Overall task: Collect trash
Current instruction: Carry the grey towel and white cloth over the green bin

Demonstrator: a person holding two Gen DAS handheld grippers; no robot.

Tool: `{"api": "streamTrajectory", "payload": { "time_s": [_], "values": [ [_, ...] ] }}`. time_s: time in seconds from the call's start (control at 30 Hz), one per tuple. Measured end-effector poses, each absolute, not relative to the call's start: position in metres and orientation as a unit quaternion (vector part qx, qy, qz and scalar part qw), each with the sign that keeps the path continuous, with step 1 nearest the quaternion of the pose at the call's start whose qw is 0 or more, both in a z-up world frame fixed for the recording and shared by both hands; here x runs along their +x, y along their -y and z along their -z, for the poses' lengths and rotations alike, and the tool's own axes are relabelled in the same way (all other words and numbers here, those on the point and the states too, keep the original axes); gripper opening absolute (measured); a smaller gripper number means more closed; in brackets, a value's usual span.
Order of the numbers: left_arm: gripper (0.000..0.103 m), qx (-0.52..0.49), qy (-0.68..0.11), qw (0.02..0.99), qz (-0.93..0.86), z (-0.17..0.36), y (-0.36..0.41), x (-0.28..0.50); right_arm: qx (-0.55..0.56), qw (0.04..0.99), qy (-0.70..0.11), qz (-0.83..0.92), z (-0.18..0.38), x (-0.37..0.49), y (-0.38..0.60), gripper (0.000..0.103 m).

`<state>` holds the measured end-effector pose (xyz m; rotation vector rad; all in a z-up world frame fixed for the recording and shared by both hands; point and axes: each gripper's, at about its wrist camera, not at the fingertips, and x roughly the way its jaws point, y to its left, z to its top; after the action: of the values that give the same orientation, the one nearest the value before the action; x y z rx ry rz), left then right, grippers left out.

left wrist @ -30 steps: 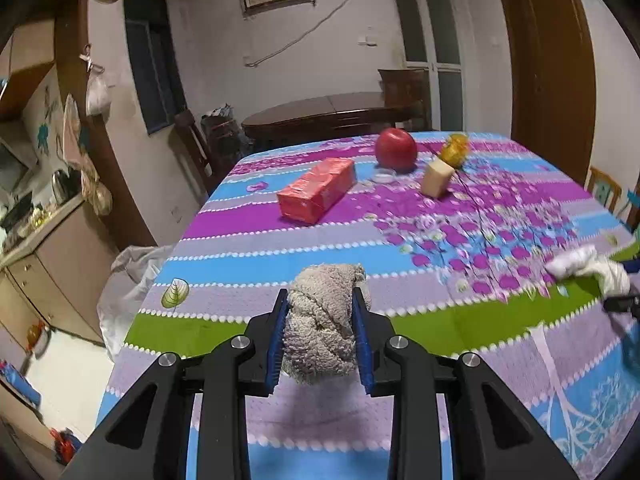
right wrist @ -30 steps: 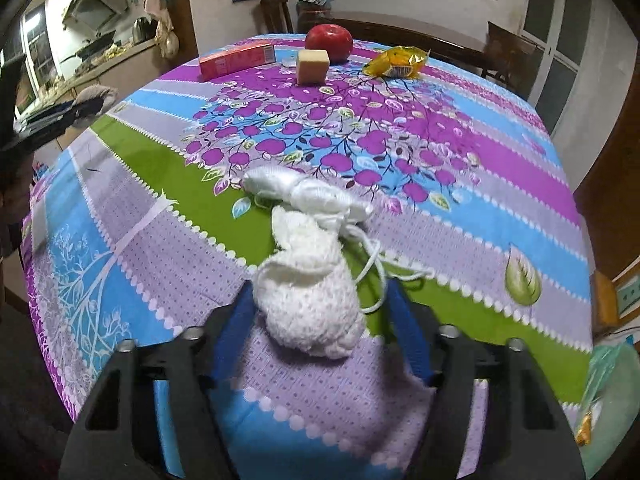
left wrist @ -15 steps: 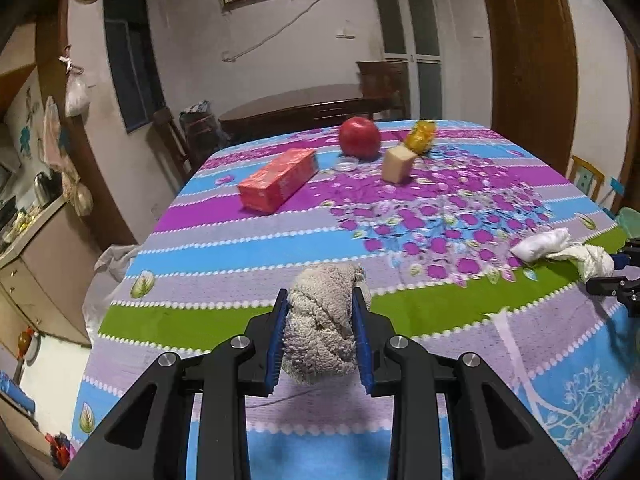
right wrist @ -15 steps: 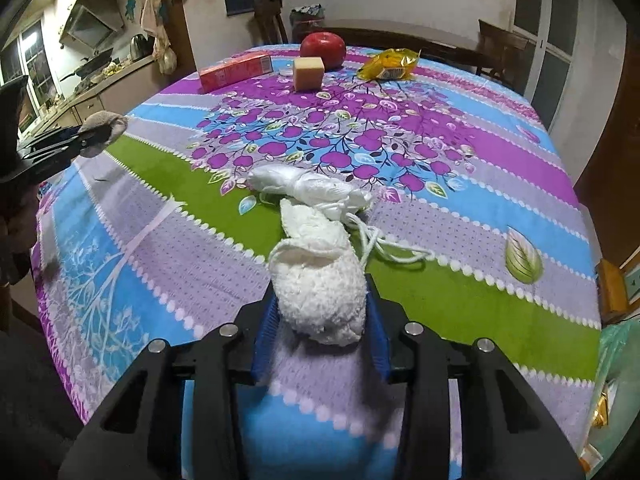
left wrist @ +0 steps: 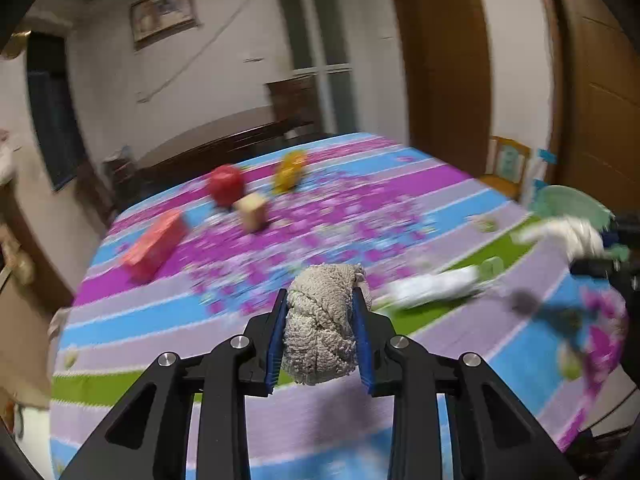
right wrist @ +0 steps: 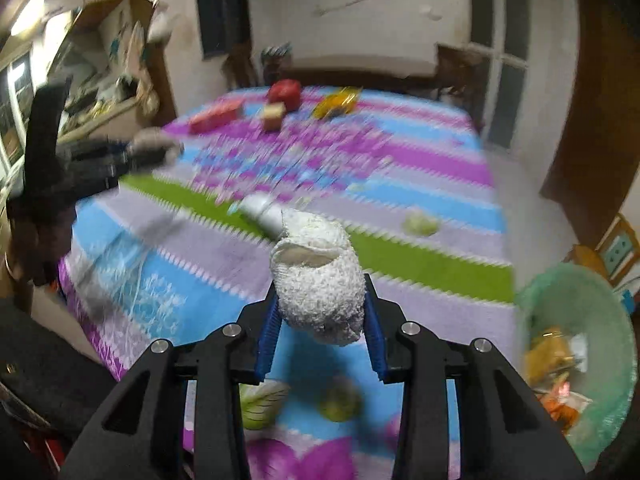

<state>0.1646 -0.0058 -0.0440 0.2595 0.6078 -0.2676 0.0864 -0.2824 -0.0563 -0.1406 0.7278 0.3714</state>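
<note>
Carry step, with both pieces of trash in hand: left gripper point(left wrist: 320, 344) clamped on grey rag point(left wrist: 322, 328), right gripper point(right wrist: 320, 320) clamped on white sock point(right wrist: 318, 280), just left of green bin point(right wrist: 576, 312). Next, probably: swing over bin, release.

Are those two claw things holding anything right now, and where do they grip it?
Left gripper pinches a grey-beige cloth wad around its middle; right gripper pinches a white cloth wad at its lower bulge.
</note>
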Motion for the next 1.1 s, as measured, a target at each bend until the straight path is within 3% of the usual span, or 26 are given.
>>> {"api": "streamTrajectory", "payload": {
  "time_s": [0.23,0.53,0.83,1.1],
  "values": [
    [0.032,0.152,-0.273,0.919,0.242,0.013,0.103,0.171,-0.071,0.946,-0.299,-0.104,0.005,0.067,0.336,0.036],
    [0.032,0.173,-0.261,0.880,0.357,-0.005,0.244,0.188,-0.049,0.945,-0.324,0.020,-0.004,0.055,0.420,0.036],
    [0.032,0.211,-0.264,0.846,0.413,0.012,0.382,0.192,-0.015,0.930,-0.346,0.124,0.009,0.047,0.494,0.036],
    [0.032,0.207,-0.290,0.830,0.429,0.041,0.425,0.206,-0.007,0.925,-0.353,0.136,0.025,0.040,0.508,0.036]
  ]
}}
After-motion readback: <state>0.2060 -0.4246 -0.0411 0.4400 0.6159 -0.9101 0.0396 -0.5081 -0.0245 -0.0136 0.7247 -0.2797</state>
